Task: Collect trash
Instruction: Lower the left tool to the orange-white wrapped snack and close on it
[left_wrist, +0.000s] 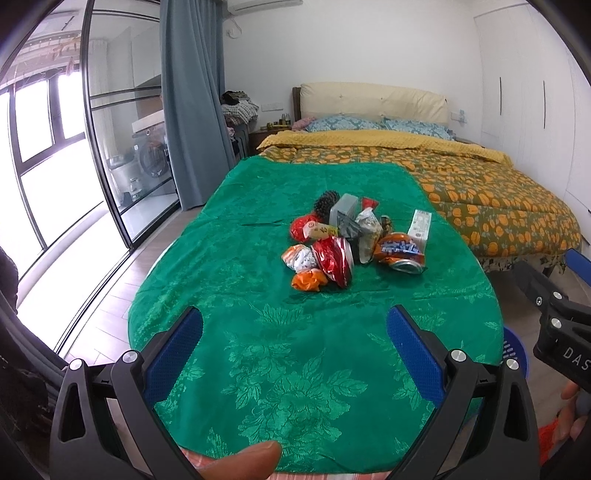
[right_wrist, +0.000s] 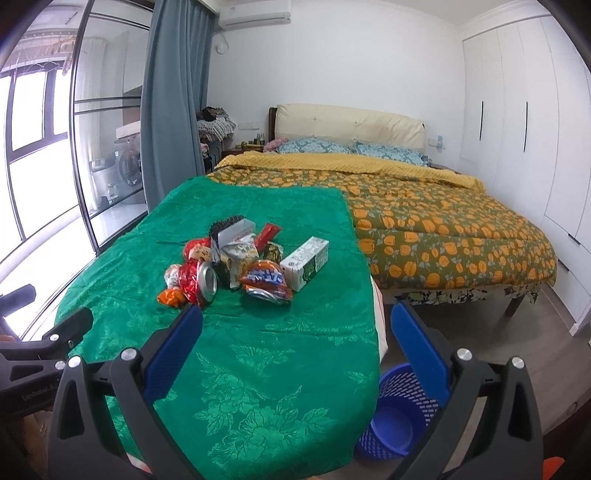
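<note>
Both the left gripper (left_wrist: 294, 354) and right gripper (right_wrist: 295, 354) are spread, empty, staged short of the heap of crushed cans and wrappers (left_wrist: 351, 243) at 12 o'clock on the green brocade tablecloth (left_wrist: 295, 369); the blue perforated plastic bin (right_wrist: 395, 417) waits at 4 o'clock below the edge for drops.

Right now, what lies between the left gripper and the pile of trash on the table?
Only bare green tablecloth lies between the open left gripper and the trash pile; the left wrist view shows it.

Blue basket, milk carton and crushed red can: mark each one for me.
Blue basket (right_wrist: 397, 439), right wrist view, on its inner floor.
Milk carton (right_wrist: 306, 260), right wrist view, on its long side face.
Crushed red can (left_wrist: 332, 260), left wrist view, on its dented body.
</note>
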